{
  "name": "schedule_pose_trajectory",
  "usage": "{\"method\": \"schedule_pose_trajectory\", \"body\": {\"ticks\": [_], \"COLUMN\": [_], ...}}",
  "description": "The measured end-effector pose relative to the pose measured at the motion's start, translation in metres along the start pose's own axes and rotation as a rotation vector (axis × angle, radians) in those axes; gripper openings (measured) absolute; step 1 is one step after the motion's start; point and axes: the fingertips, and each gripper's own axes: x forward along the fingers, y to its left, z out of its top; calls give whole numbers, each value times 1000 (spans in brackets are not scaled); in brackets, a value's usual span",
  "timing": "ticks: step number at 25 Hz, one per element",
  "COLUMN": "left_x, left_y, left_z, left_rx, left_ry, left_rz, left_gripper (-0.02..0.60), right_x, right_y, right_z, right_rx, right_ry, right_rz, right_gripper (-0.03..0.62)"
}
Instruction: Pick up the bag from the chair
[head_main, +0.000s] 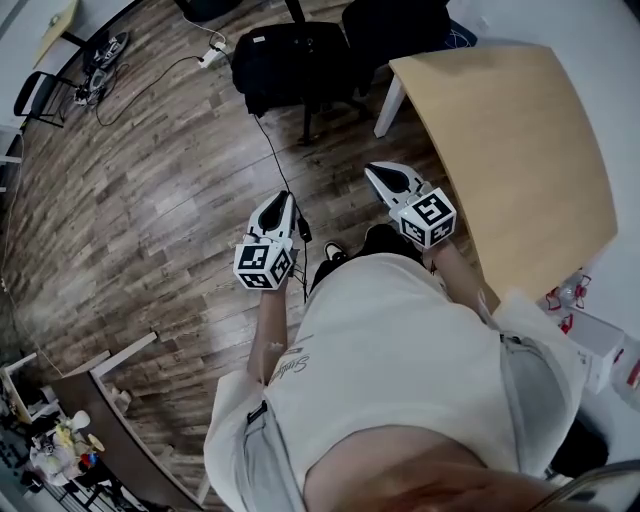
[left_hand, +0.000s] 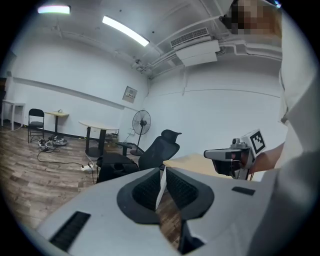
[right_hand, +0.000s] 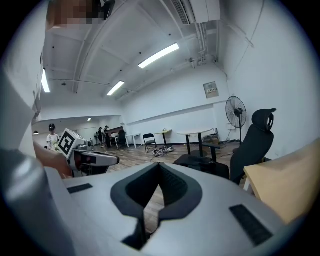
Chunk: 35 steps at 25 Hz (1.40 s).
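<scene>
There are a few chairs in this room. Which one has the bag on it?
The black office chair with the headrest, beside the wooden table: the black bag lies on its seat. The folding chair stands far off across the room.

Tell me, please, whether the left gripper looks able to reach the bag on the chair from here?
Probably not yet. The left gripper sits close to the person, with wooden floor between it and the bag on the chair. Nothing seems to block the way, but its jaws are shut.
</scene>
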Motion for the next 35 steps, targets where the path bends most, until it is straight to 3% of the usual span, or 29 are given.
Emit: {"method": "schedule_pose_trajectory", "body": {"ticks": [10, 16, 27, 35], "left_x": [22, 48, 119, 176], "left_y": [27, 56, 131, 148], "left_z": [-11, -3, 63, 93], "left_rx": [-52, -42, -60, -87], "left_ry": [42, 78, 68, 40], "left_rz": [-30, 16, 135, 145], "left_gripper": [46, 46, 46, 46], "right_x": [32, 68, 154, 188], "right_y": [-6, -34, -116, -158], "right_z": [-19, -17, 13, 16], "right_rx": [28, 20, 8, 4], "right_ry": [74, 53, 18, 44], "right_rz": [-17, -26, 53, 98], "right_gripper": [-5, -5, -6, -6]}}
